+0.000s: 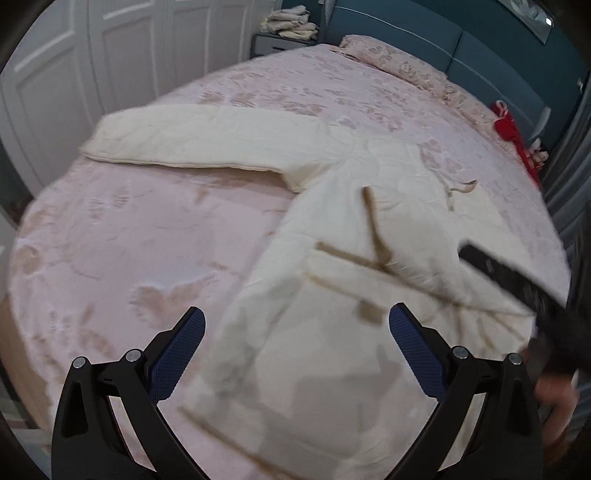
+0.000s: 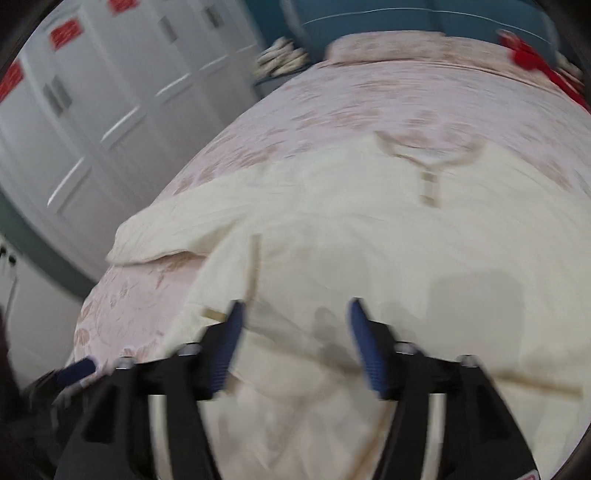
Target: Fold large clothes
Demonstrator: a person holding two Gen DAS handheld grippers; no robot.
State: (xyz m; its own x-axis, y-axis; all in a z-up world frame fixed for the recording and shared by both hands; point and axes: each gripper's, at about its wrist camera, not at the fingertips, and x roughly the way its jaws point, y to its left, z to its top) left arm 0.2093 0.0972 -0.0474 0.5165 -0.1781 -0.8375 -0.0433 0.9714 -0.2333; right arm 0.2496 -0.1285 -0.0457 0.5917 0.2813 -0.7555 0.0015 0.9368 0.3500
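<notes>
Home bedroom. Large bed (image 1: 155,236) under pink floral bedspread, matching pillow (image 1: 399,62) against teal padded headboard (image 1: 454,40). White panelled wardrobe doors (image 1: 92,55) alongside. Bedside table (image 1: 273,44) stacked with folded linens (image 1: 291,22).

Cream garment (image 1: 369,173) ahead of the left claw (image 1: 296,347): soft, matt quilted cloth with tan woven trim; bedspread (image 1: 129,229) beyond: pink embossed cloth, faint sheen; claw pads (image 1: 177,354): blue knurled rubber on matt black plastic.
</notes>
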